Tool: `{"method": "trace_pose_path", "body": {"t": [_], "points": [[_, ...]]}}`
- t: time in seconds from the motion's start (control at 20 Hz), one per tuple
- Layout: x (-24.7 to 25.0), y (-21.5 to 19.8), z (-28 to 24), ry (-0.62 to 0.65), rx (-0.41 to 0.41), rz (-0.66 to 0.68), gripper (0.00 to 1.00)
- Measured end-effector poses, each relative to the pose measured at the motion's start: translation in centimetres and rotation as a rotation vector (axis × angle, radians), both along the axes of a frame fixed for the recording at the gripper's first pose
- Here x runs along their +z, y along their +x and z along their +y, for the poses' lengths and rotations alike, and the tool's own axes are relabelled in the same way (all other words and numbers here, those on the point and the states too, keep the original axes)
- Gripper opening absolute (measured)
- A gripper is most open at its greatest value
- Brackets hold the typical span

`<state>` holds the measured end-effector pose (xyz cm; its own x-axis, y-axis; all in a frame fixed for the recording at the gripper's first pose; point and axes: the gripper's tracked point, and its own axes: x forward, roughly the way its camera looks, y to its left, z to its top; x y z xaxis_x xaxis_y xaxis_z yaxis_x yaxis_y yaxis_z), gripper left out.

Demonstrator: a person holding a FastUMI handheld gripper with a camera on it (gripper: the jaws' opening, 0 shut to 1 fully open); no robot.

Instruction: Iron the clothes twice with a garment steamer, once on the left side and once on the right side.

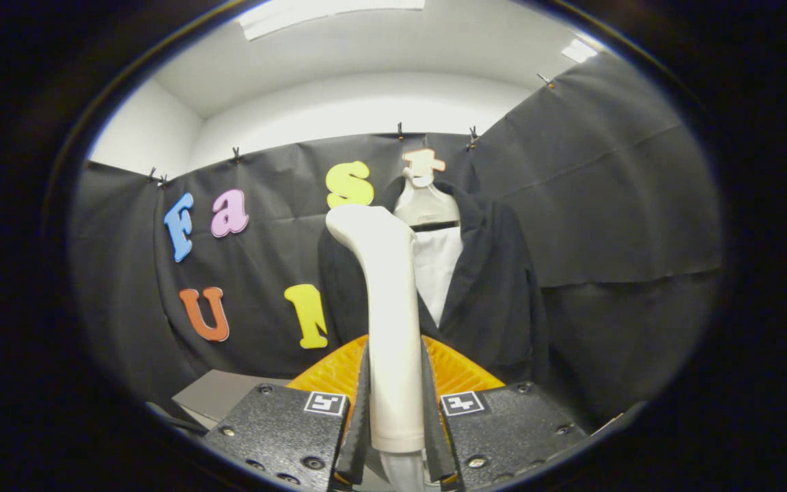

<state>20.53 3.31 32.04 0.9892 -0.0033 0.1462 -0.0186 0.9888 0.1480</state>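
Fingers (364,410) of the gripper (395,410) press on either side of the garment steamer (388,321) — both pads lie flat against its white handle, so the tool is clamped narrow around it and holding it upright. The handle rises straight up from between the fingers, and its head bends over to the left at the top, reaching the height of the collar of the garment beyond it. Below the fingers, a short grey stub of the steamer's lower end shows where the white casing stops.

Beyond the steamer hangs the clothing: a dark jacket (496,301) on a pale hanger (426,201) against the booth's black cloth wall (612,191). The jacket is open at the front, and a white shirt panel (438,273) shows between its lapels. The steamer's handle stands in front of the jacket's left half and covers part of it, while the right lapel and sleeve hang clear to the right of the handle. Whether the steamer's head touches the fabric cannot be told.

Just ahead of the fingers, on both sides of the handle, a ribbed orange surface (458,369) fans out. To the left of it lies a grey flat board (226,393) — low, near the foot of the cloth wall. Small clips (236,154) pin the cloth's upper edge, and above it a white wall and ceiling (366,61) with light panels show.
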Motion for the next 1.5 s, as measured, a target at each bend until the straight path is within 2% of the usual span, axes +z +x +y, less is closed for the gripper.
{"method": "trace_pose_path", "body": {"t": [0.35,0.55,1.05,1.5], "points": [[1.2,4.9,0.5,-0.073,0.072,-0.006,0.37],[0.6,7.3,1.2,-0.102,0.078,0.01,0.37],[-2.6,7.4,0.7,-0.143,0.066,0.064,0.37],[-7.3,7.1,-0.5,-0.157,0.024,0.157,0.37]]}}
